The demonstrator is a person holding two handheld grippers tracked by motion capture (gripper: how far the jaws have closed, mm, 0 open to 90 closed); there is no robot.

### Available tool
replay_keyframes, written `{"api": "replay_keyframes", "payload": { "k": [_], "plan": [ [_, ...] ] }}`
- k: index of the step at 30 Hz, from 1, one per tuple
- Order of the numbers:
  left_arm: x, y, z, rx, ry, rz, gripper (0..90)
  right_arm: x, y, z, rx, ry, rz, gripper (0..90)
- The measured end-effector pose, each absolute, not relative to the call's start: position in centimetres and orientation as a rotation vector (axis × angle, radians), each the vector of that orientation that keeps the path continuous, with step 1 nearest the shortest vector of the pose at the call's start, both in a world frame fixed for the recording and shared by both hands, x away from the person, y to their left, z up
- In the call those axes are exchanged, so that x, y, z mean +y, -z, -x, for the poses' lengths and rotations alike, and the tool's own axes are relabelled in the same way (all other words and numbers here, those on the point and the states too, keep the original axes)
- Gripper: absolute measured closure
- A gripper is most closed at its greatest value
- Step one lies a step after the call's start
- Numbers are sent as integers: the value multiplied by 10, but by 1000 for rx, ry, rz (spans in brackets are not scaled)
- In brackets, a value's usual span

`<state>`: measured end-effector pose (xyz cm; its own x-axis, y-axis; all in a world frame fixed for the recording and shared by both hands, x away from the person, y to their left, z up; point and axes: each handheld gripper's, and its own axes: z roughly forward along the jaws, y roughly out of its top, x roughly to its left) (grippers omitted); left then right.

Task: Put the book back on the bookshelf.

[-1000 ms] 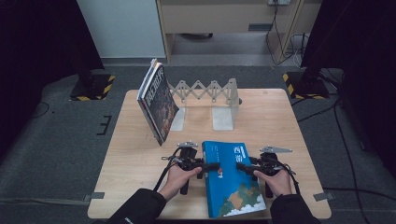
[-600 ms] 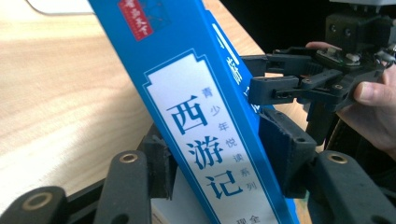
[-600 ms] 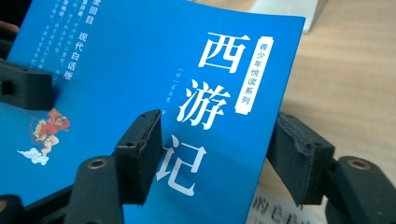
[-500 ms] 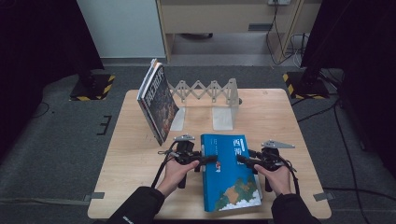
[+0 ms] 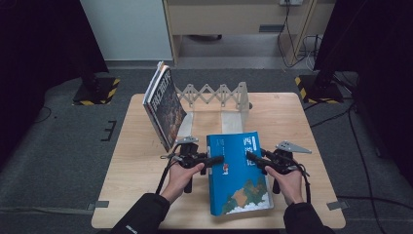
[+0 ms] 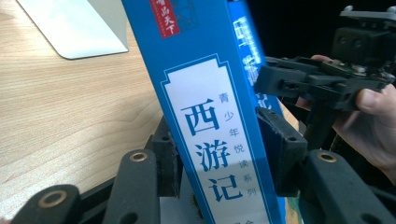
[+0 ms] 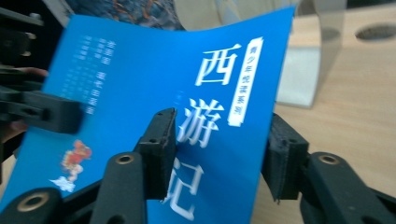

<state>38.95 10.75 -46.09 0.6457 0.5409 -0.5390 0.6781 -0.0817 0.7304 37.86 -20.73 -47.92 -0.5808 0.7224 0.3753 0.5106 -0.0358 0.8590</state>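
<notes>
Both grippers' jaws have been closing on the blue book (image 5: 237,171), lifting it.

A blue book (image 5: 237,173) with white Chinese title lettering and a painted scene low on its cover. It sits tilted, front of the bookstand (image 5: 214,95), its far edge raised.

**Three cameras, one shared book**

The high view looks forward and down over the wooden table (image 5: 146,146). Each gripper view rides close behind its own jaws (facing inward, opposite ways); all three share the blue book (image 5: 238,175) (image 6: 210,116) (image 7: 140,93).
</notes>
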Motion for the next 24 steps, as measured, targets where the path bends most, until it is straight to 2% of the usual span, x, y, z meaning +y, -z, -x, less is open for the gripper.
{"api": "replay_keyframes", "payload": {
  "k": [3, 6, 11, 14, 17, 24],
  "plan": [
    [107, 463, -390, 994, 152, -1749, 540, -210, 484, -379, 2081, -1566, -1324, 466],
    [109, 464, -391, 1002, 155, -1753, 537, -215, 491, -382, 2130, -1483, -1366, 362],
    [109, 464, -391, 985, 154, -1755, 537, -219, 503, -384, 2185, -1512, -1450, 307],
    [108, 462, -390, 967, 148, -1759, 537, -216, 506, -386, 2206, -1547, -1443, 328],
    [106, 460, -390, 956, 144, -1765, 538, -212, 505, -386, 2207, -1602, -1437, 414],
    [105, 451, -388, 925, 140, -1750, 548, -208, 492, -383, 2185, -1586, -1362, 464]
  ]
}}
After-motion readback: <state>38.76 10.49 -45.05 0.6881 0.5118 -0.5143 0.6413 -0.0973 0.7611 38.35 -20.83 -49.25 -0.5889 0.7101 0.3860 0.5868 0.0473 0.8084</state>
